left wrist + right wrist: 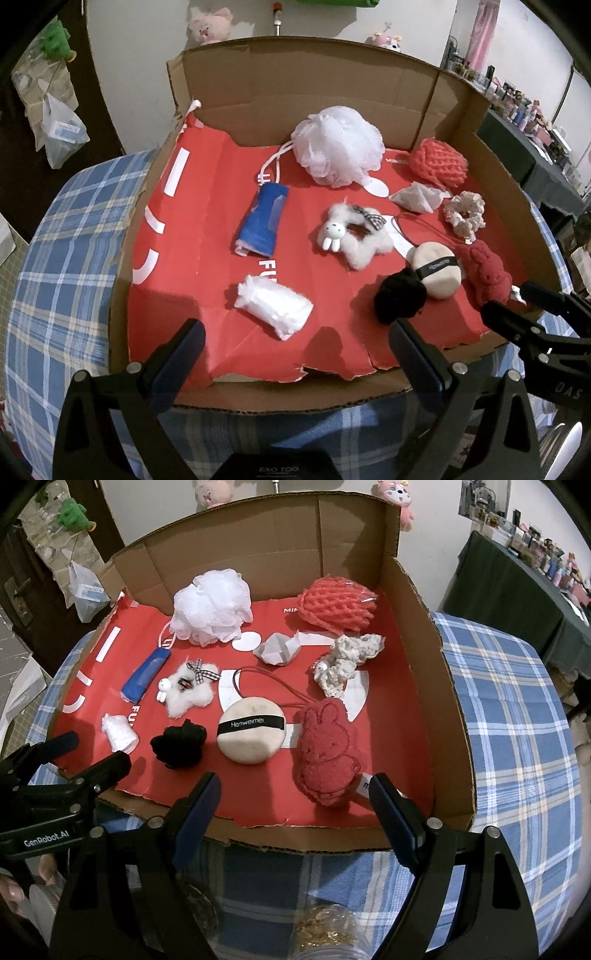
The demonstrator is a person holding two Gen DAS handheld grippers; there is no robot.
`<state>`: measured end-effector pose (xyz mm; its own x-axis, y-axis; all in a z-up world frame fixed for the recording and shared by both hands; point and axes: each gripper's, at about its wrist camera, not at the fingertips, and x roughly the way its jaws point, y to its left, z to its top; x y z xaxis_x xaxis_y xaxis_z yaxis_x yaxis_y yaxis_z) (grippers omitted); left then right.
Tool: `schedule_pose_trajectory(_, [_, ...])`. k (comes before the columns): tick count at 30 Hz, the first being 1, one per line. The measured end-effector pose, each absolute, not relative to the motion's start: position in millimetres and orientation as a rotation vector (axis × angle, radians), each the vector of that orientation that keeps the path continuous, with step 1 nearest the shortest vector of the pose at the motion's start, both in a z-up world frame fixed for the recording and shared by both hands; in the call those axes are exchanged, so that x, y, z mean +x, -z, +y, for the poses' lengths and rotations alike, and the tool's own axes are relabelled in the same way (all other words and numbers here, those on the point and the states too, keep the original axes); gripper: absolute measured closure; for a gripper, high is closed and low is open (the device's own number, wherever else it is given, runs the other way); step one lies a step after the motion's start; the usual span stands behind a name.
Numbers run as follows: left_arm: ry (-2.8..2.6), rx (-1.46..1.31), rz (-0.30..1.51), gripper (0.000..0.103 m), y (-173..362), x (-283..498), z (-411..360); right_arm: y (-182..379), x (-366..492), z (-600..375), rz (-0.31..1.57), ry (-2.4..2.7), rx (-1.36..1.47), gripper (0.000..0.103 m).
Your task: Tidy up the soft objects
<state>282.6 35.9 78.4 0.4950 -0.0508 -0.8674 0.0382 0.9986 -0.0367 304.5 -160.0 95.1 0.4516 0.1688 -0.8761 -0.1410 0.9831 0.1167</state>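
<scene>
Both grippers hover at the near edge of the cardboard box, pointing down into it, nothing between either set of jaws.

Left gripper: jaws spread wide, empty. White wrapped bundle lies on the red paper liner just past the jaw gap, at 12 o'clock from the tips, clear of both fingers. Black pom-pom sits just beyond the right finger tip, about 1 o'clock, not touching as far as I can tell. Blue packet further out at 12.

Right gripper: jaws spread wide, empty. Red bunny plush lies just past the gap, near the right finger, about 1 o'clock; contact not visible. Round powder puff at 11 o'clock, beside the plush. Pom-pom at 10 o'clock.

Rest of the soft stuff, seen from the right wrist: white fluffy charm mid-box, white bath sponge far left at 11, red foam net far at 12–1, cream scrunchie in front of it, small white pouch between sponge and scrunchie.

Box sits on a blue plaid cloth.
</scene>
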Motion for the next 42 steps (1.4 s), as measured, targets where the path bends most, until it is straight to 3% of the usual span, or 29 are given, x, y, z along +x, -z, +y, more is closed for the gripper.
schedule_pose_trajectory(42, [0.054, 0.001, 1.05, 0.002, -78.9, 282.6, 33.7, -95.5, 304.3, -159.7, 1.089, -0.195, 0.024, 0.021])
